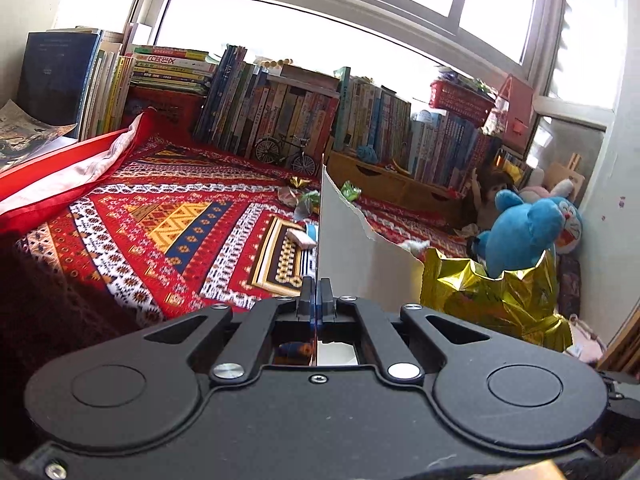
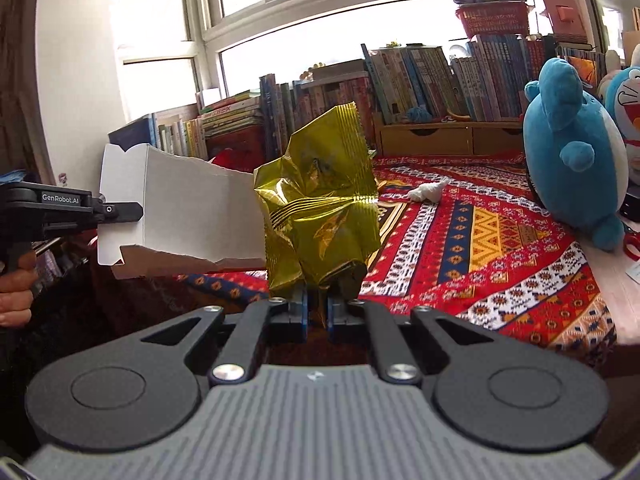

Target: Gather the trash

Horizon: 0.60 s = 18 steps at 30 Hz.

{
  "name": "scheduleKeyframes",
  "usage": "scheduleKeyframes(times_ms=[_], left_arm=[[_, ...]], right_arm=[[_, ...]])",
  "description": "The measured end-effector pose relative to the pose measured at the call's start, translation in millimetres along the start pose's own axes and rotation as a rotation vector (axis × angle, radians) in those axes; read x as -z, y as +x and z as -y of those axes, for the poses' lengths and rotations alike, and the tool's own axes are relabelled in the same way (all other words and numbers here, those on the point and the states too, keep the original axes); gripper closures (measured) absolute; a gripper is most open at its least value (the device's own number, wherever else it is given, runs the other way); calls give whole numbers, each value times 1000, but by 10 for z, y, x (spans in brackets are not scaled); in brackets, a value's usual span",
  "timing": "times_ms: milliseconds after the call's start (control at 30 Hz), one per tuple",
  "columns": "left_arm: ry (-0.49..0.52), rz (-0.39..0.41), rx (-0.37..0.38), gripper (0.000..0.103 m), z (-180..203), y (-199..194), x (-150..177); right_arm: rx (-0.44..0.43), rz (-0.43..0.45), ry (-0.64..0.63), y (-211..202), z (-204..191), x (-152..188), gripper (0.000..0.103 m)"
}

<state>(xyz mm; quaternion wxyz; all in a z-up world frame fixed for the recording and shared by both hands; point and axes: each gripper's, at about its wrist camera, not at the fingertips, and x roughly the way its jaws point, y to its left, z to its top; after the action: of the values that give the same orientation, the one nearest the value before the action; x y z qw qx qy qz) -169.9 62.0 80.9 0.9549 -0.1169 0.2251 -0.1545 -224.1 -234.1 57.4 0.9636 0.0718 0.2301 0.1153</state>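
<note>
Trash: gold foil wrapper (image 2: 320, 208) and torn white cardboard (image 2: 180, 216), both held above the patterned rug (image 2: 500, 248).
Left gripper (image 1: 319, 300): clamped tight on cardboard's edge.
Right gripper (image 2: 318, 312): pinching the wrapper's bottom.

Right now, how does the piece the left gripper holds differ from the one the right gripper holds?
The torn white cardboard is flat, stiff and matte; the gold foil wrapper is crumpled and shiny. The cardboard is pinched at its edge by the left gripper, while the wrapper bunches up above the right gripper. Both are held clear of the patterned red rug, side by side.
</note>
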Motion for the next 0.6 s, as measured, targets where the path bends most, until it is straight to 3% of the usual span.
scheduleKeyframes(times_ms=[300, 600], left_arm=[[38, -114, -17, 103, -22, -233, 399], [43, -310, -33, 102, -21, -14, 879]], right_arm=[[-39, -113, -37, -181, -174, 312, 92], [-54, -277, -28, -60, -215, 669, 93]])
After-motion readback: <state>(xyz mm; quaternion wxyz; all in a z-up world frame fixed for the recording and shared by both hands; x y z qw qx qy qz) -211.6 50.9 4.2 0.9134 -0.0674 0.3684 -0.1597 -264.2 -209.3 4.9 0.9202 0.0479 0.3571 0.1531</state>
